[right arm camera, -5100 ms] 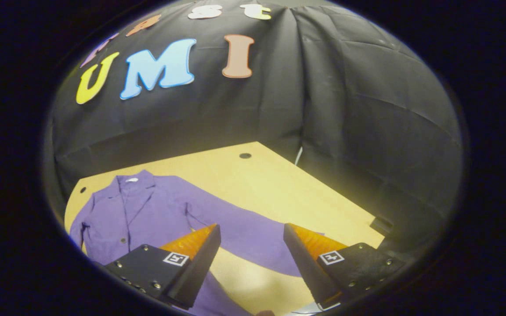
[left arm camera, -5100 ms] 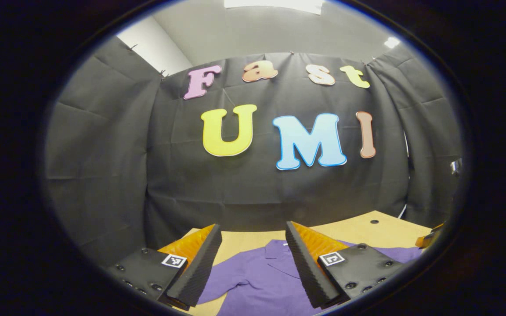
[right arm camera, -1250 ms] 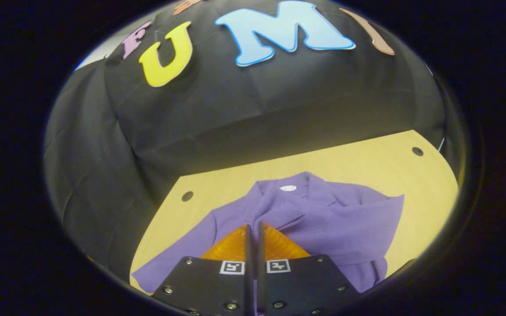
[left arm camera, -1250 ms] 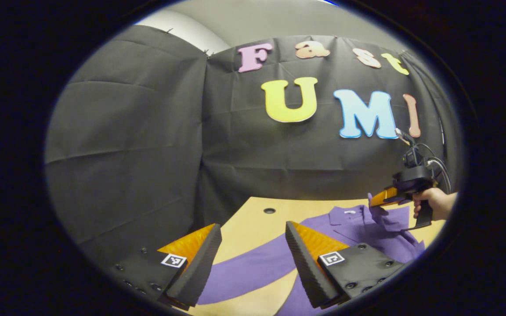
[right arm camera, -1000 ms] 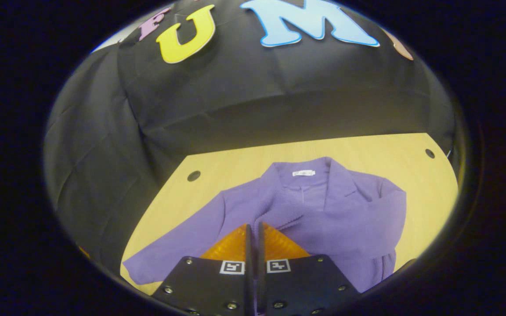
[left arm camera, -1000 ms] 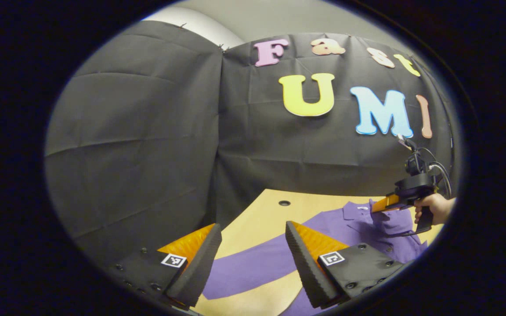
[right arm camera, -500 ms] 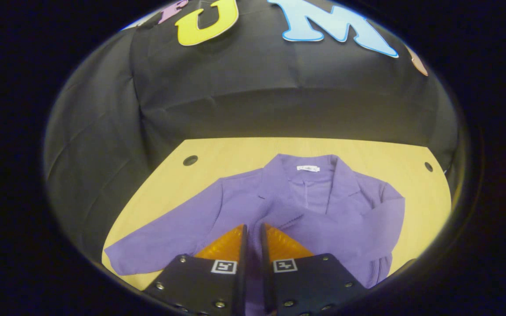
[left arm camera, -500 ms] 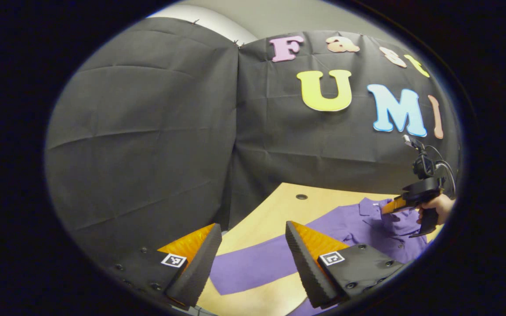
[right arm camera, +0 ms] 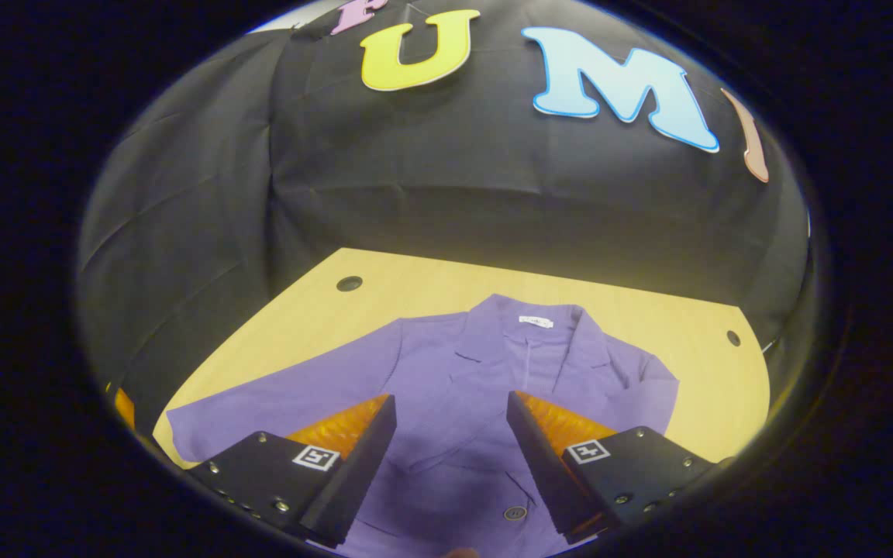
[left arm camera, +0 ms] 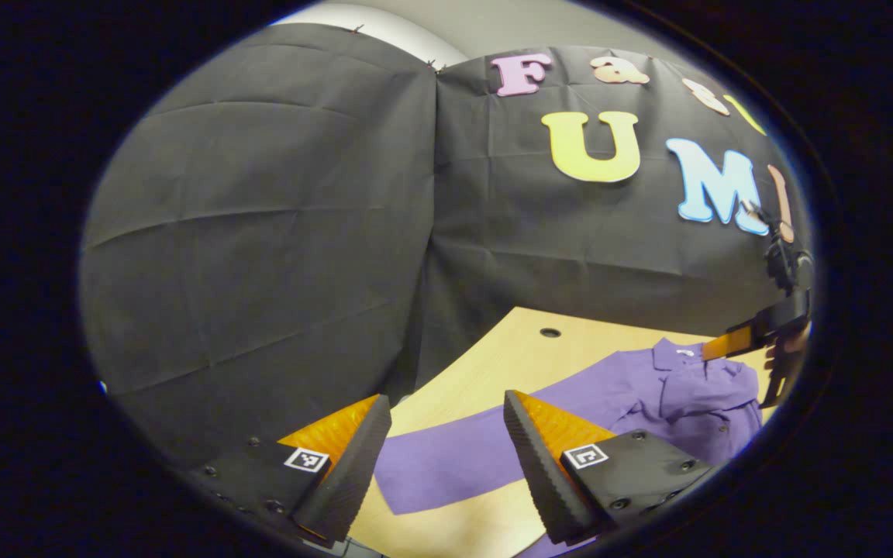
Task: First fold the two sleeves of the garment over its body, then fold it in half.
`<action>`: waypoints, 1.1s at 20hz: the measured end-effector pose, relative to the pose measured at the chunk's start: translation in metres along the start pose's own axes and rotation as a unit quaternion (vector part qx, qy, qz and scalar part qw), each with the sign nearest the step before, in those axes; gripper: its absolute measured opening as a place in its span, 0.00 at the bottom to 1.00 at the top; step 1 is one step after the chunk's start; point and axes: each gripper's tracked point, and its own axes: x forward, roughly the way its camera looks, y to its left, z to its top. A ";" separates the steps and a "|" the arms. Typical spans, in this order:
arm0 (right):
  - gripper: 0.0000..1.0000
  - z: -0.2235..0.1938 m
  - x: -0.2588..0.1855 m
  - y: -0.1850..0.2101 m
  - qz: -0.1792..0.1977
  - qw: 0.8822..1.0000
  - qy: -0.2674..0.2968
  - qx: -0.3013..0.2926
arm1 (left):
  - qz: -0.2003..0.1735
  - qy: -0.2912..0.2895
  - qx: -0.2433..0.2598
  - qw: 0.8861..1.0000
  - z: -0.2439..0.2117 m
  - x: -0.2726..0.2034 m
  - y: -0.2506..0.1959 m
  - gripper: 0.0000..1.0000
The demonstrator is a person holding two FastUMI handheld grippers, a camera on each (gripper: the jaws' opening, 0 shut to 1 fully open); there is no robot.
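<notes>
Right tongs [right arm camera: 446,457] parted above jacket [right arm camera: 493,387], table edge [right arm camera: 206,364] near

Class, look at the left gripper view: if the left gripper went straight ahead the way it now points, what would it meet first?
Probably the outstretched sleeve of the purple jacket, lying flat on the wooden table just beyond the open left gripper; depth is hard to judge.

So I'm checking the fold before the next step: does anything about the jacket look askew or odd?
Nothing damaged. The purple button-front jacket lies flat on the light wooden table, one sleeve folded over its body. The other sleeve lies stretched out sideways, not yet folded. Both grippers hold nothing, jaws open.
</notes>
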 end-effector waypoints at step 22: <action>0.90 -0.005 -0.110 -0.010 0.000 0.998 -0.026 0.055 | 0.060 0.184 -0.019 0.981 -0.155 0.076 0.030 0.95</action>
